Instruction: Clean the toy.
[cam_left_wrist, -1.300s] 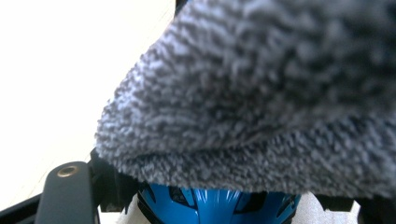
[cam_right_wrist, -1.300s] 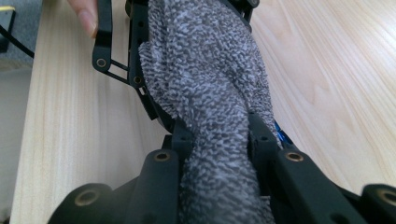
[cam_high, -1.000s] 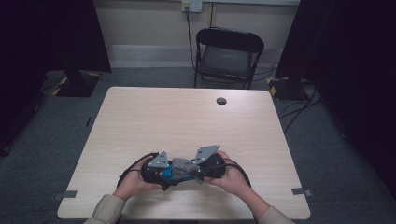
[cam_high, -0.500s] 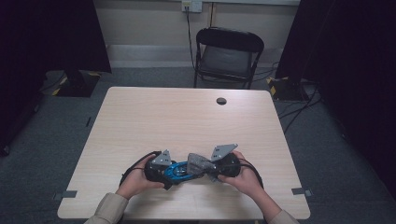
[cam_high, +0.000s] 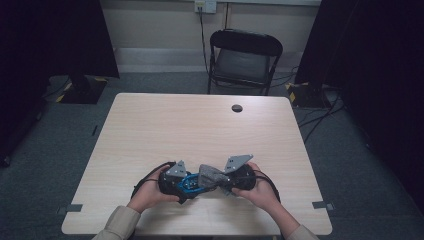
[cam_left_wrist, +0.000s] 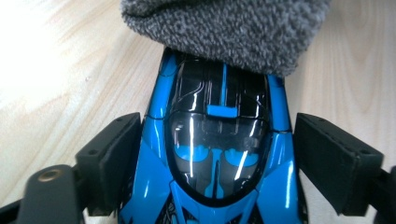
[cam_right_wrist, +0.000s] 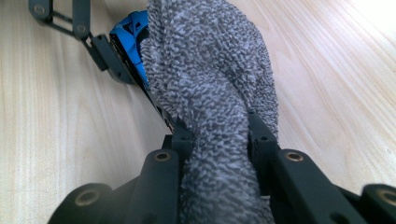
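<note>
A shiny blue toy car (cam_left_wrist: 219, 186) lies on the wooden table (cam_high: 200, 130) between the jaws of my left gripper (cam_left_wrist: 217, 140). Those jaws have just been opening: the left pad (cam_left_wrist: 116, 158) sits against the car's side, and the right pad (cam_left_wrist: 331, 163) stands a little off it. A grey fluffy cloth (cam_left_wrist: 224, 32) covers the car's front end. My right gripper (cam_right_wrist: 217, 140) is shut on this cloth (cam_right_wrist: 210, 84), which drapes over the car (cam_right_wrist: 130, 32). In the high view both grippers meet near the table's front edge, left gripper (cam_high: 186, 184) facing right gripper (cam_high: 226, 182).
A small dark round hole cover (cam_high: 237, 108) sits at the table's far side. A black folding chair (cam_high: 243, 57) stands behind the table. Cables trail from both grippers beside the hands. The table's far half is bare wood.
My right gripper has moved to the right with the cloth in it, drawing the cloth along the car. The left hand has stayed in place.
</note>
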